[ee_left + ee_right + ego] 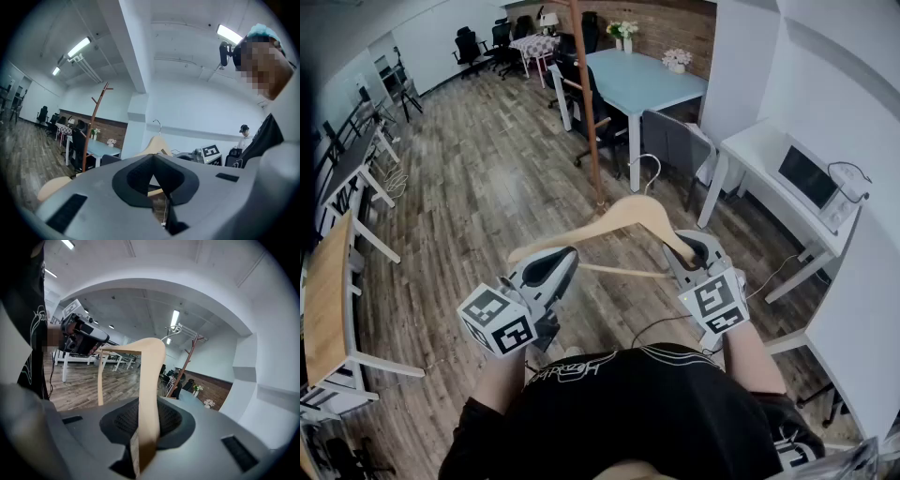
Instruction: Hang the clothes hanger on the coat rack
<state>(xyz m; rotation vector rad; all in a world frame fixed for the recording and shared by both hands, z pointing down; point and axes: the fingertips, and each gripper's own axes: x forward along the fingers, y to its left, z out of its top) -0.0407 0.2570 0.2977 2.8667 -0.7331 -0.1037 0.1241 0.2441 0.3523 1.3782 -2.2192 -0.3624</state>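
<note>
A light wooden clothes hanger (623,217) with a metal hook (652,169) hangs in the air in front of me. My right gripper (680,247) is shut on its right arm, and that arm runs up between the pads (164,420) in the right gripper view. My left gripper (566,256) sits just under the hanger's left arm with its jaws together and nothing between them. In the left gripper view the hanger (157,145) lies beyond the jaws. The coat rack (587,112), a tall brown pole with pegs (101,93), stands farther ahead on the wooden floor.
A pale blue table (642,80) with flower pots and dark chairs stands behind the rack. A white desk with a microwave (806,176) lines the right wall. Desks (342,183) stand along the left. A person (243,133) stands far off.
</note>
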